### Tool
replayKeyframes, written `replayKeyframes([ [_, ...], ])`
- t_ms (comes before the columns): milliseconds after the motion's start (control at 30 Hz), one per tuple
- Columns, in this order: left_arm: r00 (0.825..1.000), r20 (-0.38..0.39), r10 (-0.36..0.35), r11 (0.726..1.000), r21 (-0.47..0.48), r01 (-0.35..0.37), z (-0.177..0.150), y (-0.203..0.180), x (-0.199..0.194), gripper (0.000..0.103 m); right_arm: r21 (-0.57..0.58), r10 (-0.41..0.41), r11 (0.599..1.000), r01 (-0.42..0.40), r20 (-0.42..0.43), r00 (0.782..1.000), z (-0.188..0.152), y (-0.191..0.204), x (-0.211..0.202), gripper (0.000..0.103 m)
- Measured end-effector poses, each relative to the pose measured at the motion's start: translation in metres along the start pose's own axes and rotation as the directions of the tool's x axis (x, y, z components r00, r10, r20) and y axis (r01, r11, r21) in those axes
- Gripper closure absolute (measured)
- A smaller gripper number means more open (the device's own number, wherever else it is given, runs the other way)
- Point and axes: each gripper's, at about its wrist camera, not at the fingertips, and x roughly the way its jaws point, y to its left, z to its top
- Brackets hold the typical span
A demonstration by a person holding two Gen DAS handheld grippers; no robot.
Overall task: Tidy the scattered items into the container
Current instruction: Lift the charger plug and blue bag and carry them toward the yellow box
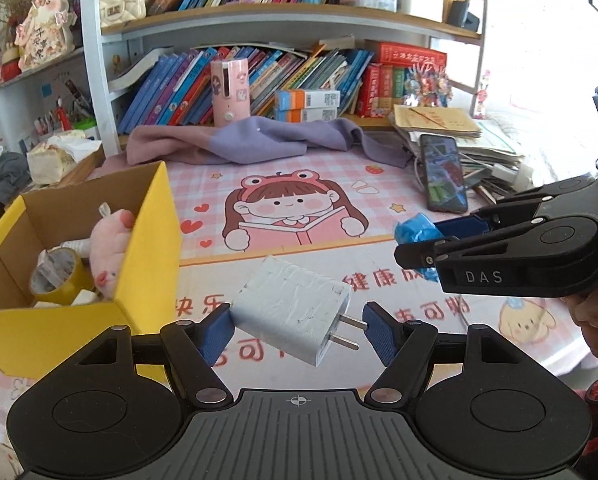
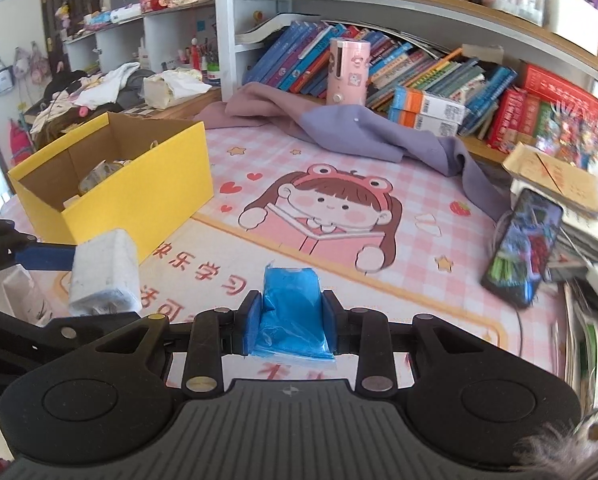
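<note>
A crowded bookshelf (image 1: pixel 259 80) backs a tabletop (image 2: pixel 379 300) covered by a pink cartoon mat, with a purple cloth (image 1: pixel 259 140) heaped against the books.

The yellow box (image 1: pixel 151 240) stands open at the left of the mat, and it already holds a pink plush (image 1: pixel 109 248) and a tape roll (image 1: pixel 55 276), so it reads as the container.

The left gripper (image 1: pixel 297 334) grips a white charger (image 1: pixel 291 304) across its length: one pad presses the body's end, the other the prong tips. That makes a wide grip, and it looks shaky, since thin metal pins give the pad little to bear on. The charger hangs tilted above the mat, just right of the box wall.

The right gripper (image 2: pixel 289 322) is closed tight on a blue bag (image 2: pixel 293 308), a soft folded plastic bundle squeezed between its pads, which explains the narrow jaw gap. It sits further right, well apart from the box.

Both items are lifted clear of the mat, presumably so that they pass over the box's rim. By my judgement the charger goes in first, being nearer.

A phone (image 1: pixel 445 174) leans against stacked papers (image 1: pixel 459 132) at the right, apparently not part of the tidying.
</note>
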Motion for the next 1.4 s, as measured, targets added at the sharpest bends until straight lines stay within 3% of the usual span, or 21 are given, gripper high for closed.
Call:
replayKeyframes([
  [533, 0.999, 0.036, -0.037, 0.999, 0.014, 0.037, -0.055, 0.045, -0.081, 0.032, 0.076, -0.119, 0.99, 0.116, 0.035, 0.992, -0.048, 0.083, -0.067, 0.073],
  [833, 0.999, 0.037, -0.026, 1.0, 0.008, 0.025, -0.081, 0.07, -0.112, 0.032, 0.076, -0.084, 0.994, 0.082, 0.025, 0.996, -0.064, 0.135, -0.079, 0.073],
  [1400, 0.997, 0.03, 0.066, 0.997, -0.044, -0.065, -0.1, 0.113, -0.136, 0.032, -0.035, 0.009, 0.999, -0.008, 0.027, 1.0, -0.052, 0.2, -0.068, 0.073],
])
